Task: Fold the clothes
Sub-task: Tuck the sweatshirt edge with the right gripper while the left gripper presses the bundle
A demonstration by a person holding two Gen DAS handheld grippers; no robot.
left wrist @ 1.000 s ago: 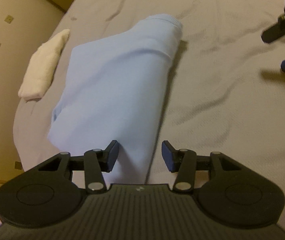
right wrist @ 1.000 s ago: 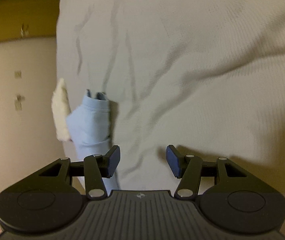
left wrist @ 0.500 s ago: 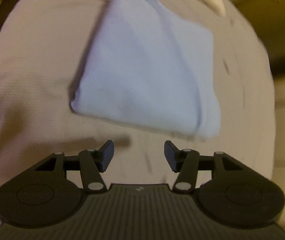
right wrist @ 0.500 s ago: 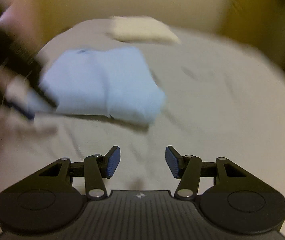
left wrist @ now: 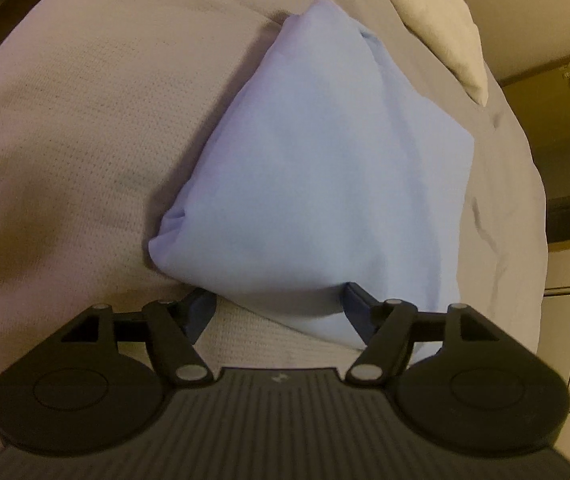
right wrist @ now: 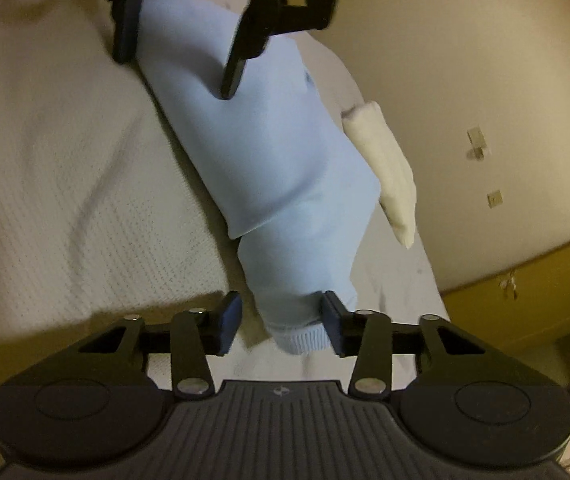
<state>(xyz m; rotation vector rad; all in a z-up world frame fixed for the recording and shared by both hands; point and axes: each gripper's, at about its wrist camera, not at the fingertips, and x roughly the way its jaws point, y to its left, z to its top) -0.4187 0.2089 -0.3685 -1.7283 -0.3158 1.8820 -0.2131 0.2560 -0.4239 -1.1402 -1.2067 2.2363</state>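
Both grippers had moved in close to the folded blue shirt (left wrist: pixel 325 168) since a moment before. The left gripper (left wrist: pixel 277 308) was wide open around one corner, and the right gripper (right wrist: pixel 281 322) was wide open around the ribbed end. The shirt lay on the grey bed cover (left wrist: pixel 65 120), just beside a folded white cloth (right wrist: pixel 389 176) (near the edge).

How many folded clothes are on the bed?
2. The light blue garment lies in the middle between both tongs; the small white one sits just beyond it near the bed's edge. More may lie outside the views.

One folded light-blue garment (left wrist: pixel 325 168), one folded white cloth (left wrist: pixel 441 20), two tongs (left wrist: pixel 277 312) (right wrist: pixel 281 322), one bed (left wrist: pixel 65 120).
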